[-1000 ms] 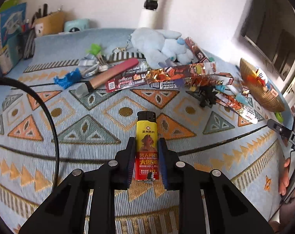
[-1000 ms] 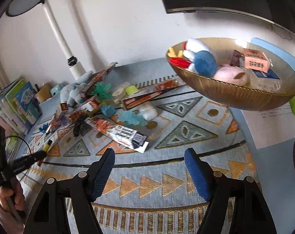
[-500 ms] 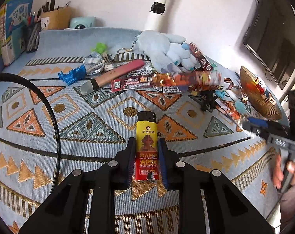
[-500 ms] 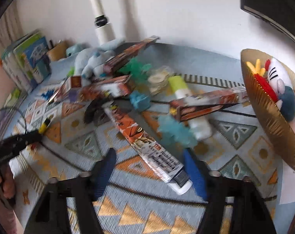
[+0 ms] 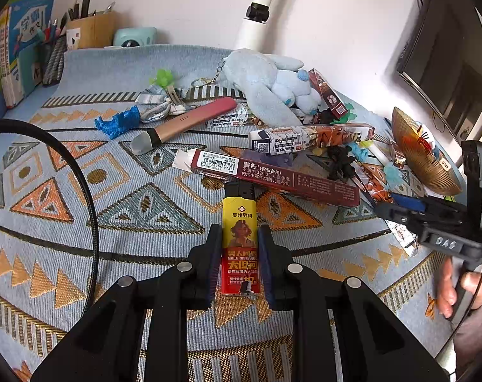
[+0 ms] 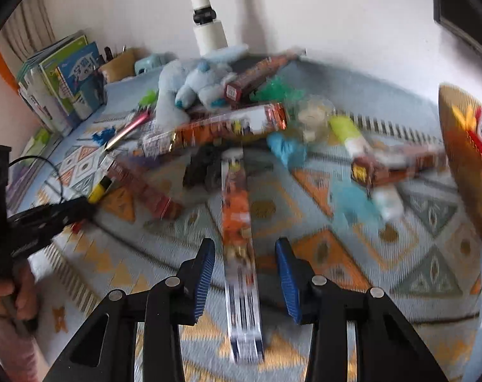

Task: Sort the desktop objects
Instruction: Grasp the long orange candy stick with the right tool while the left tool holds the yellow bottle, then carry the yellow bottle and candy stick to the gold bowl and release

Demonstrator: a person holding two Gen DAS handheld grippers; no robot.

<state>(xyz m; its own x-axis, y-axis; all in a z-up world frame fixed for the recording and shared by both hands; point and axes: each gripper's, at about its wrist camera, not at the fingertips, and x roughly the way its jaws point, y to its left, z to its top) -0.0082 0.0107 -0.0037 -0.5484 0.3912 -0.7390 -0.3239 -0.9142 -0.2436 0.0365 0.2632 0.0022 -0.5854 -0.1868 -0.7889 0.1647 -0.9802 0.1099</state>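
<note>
The left gripper (image 5: 240,256) was closed on a yellow lighter (image 5: 240,242), its ribbed blue pads (image 5: 213,264) pressed against both flat sides of the glossy plastic body. The lighter's black cap pointed forward, toward a long maroon carton (image 5: 274,176) lying on the woven, geometric-patterned tablecloth (image 5: 66,197). Beyond the carton lay a second long printed box (image 5: 310,135), a pink cylindrical pen-shaped device (image 5: 190,119) and a pale blue plush toy (image 5: 269,82).

The right gripper (image 6: 245,273) stood open with a wide gap between its ribbed blue pads (image 6: 202,277); it gripped nothing. A long orange printed box (image 6: 239,238) lay flat on the cloth, running lengthwise through that gap; contact with the pads cannot be determined because the right wrist view was motion-blurred. A ribbed gold bowl (image 5: 422,156) sat at the right side of the cloth, holding soft toys.
</note>
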